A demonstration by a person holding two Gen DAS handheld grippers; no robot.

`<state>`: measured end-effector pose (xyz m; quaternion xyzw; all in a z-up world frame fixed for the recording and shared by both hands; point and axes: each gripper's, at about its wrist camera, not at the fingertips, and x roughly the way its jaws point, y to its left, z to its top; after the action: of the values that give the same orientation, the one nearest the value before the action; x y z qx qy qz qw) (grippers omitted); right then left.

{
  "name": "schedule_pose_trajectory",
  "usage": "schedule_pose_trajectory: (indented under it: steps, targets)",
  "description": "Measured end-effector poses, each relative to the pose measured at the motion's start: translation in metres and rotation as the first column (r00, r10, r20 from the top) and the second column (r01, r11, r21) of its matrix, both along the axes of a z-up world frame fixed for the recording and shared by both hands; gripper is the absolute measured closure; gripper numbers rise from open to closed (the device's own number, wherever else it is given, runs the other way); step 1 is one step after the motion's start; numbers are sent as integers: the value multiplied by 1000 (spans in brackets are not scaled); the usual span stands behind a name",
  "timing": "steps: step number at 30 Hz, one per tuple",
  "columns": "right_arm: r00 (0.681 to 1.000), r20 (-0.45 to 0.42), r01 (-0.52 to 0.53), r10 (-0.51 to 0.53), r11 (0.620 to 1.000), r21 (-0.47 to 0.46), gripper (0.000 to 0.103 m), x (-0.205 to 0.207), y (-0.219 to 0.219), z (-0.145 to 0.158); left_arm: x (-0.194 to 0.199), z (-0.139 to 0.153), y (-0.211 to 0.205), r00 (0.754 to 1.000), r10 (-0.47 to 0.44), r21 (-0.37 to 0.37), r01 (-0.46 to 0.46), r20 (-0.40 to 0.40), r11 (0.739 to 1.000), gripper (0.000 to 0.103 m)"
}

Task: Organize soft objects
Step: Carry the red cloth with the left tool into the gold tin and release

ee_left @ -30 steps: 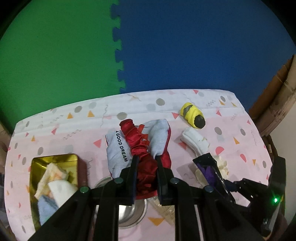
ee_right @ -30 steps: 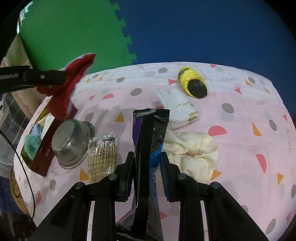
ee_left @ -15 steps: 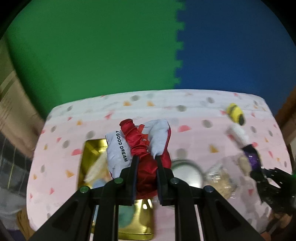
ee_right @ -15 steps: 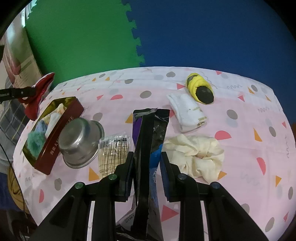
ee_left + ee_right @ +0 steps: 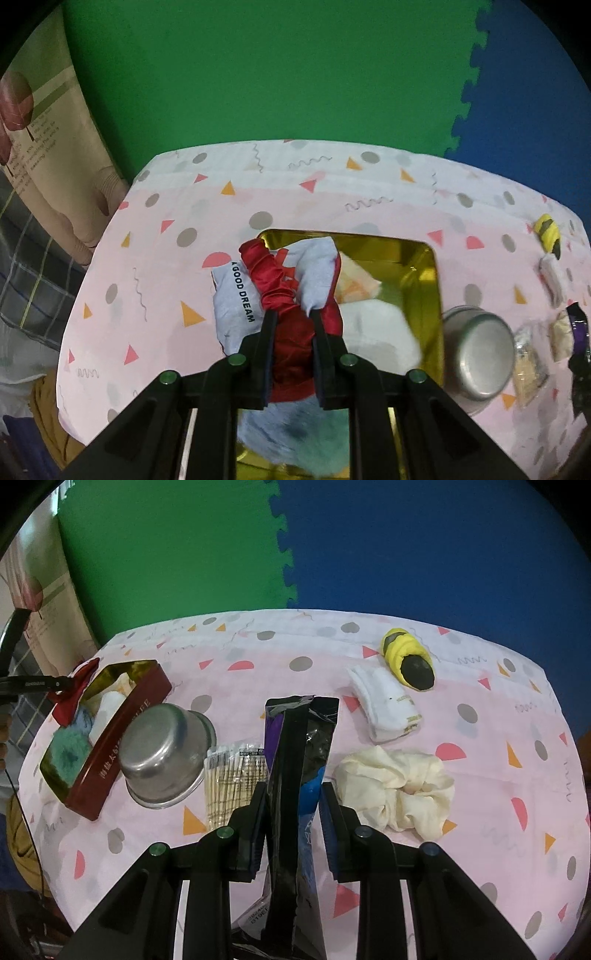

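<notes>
Behind the table's pink patterned cloth the floor is interlocking foam mats, green left of blue. A printed cream curtain hangs left of the table.

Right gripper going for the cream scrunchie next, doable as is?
Probably not yet. The right gripper is shut on a dark snack packet, so its jaws are occupied. The cream scrunchie lies uncovered on the tablecloth, just right of the fingers.

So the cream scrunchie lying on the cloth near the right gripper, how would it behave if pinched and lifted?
The cream scrunchie would likely be floppy: its fabric lies in loose, crumpled folds. It is probably light for its bulk. It seems unlikely to roll or slip, since it sits slumped flat on the tablecloth.
</notes>
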<state>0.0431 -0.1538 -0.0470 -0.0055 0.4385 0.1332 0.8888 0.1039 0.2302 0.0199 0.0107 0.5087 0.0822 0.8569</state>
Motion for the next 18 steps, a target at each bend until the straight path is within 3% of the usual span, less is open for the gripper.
schedule_pose_trajectory:
  steps: [18]
  targets:
    - [999,-15,-45,45,998,-48,78,4,40,2,32,-52,14,998,-47,-21,46,-38,999,86]
